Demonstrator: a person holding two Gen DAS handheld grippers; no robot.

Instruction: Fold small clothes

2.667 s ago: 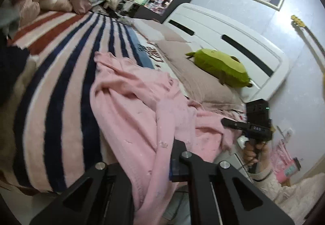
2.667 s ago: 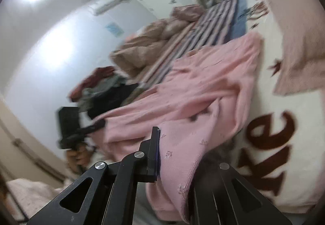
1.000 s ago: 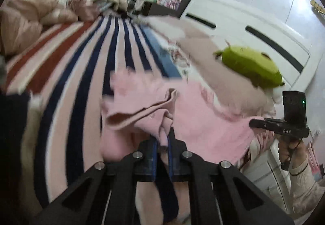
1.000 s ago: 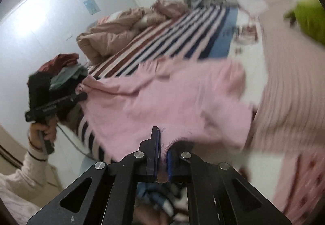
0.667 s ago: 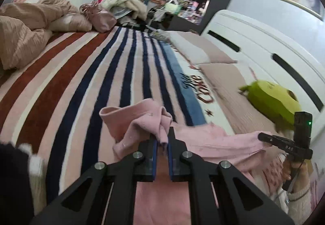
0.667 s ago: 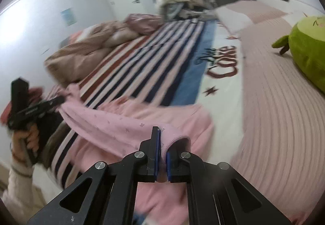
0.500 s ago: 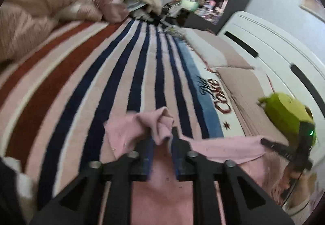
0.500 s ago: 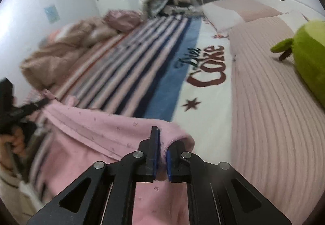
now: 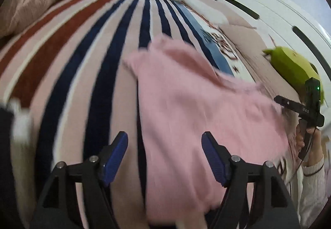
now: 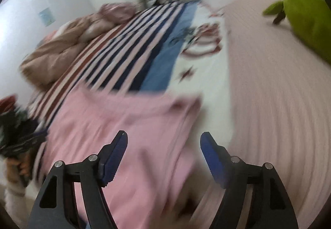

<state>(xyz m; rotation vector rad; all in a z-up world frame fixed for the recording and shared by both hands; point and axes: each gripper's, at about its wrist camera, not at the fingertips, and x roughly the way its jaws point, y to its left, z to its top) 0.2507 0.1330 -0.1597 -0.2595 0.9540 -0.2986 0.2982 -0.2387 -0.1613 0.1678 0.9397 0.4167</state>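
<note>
Left wrist view: I am seeing my left gripper (image 9: 164, 153) standing wide apart and holding nothing, where half a second ago it was pinching a bunched corner of the pink top (image 9: 198, 117). That top is now lying spread on the striped blanket (image 9: 86, 47) of the bed, its near hem running between and below my fingers, its far edge reaching toward the green plush (image 9: 289, 67). My right gripper (image 9: 289, 104) is showing at the top's far side.

Right wrist view: I am finding my right gripper (image 10: 163, 153) released too, empty, after clamping the other corner a moment back. The top (image 10: 124, 125) is sitting mostly under its left finger, partly on the stripes and partly on the white cover (image 10: 206, 84); blur is hiding the creases.

I am judging the lay-down as done, so the garment is flat enough that the first fold is what I am facing next.
</note>
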